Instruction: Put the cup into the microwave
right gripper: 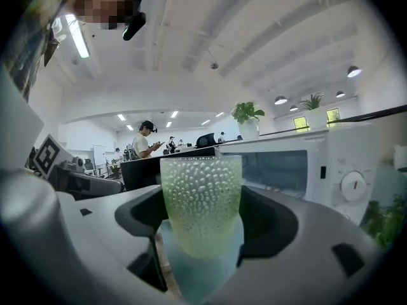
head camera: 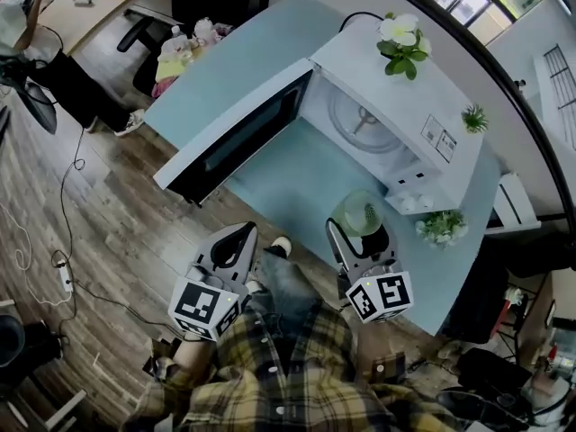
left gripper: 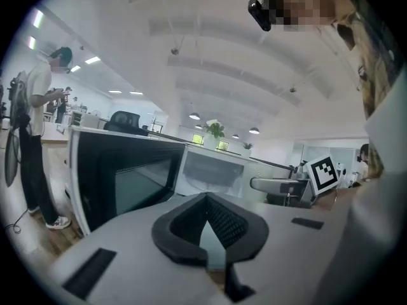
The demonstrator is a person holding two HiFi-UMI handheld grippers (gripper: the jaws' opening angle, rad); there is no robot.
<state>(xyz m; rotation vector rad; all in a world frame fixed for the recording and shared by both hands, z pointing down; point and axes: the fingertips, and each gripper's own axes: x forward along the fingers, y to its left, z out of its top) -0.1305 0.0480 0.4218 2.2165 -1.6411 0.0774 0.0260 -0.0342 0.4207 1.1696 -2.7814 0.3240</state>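
Gripping the pale green cup (right gripper: 200, 199) across its lower body, the right claw (head camera: 361, 234) holds it upright over the near edge of the light-blue tabletop (head camera: 297, 183); whether its base touches the surface I cannot tell. It sits in front of the microwave (head camera: 400, 84), whose door (head camera: 236, 140) stands wide open to the left. The cup's wall is translucent and covered in small bumps; I judge it light and rigid, probably glass or hard plastic, so it could break if knocked against the oven's frame, though the bumps should give the pads some purchase. A hold low on the sides leaves the rim free and looks sound. This claw points toward the cavity, where the turntable (head camera: 358, 120) lies bare. The left claw (left gripper: 206, 196) is closed on nothing, tips meeting, held low beside the person's leg (head camera: 283, 282) and aimed at the open door
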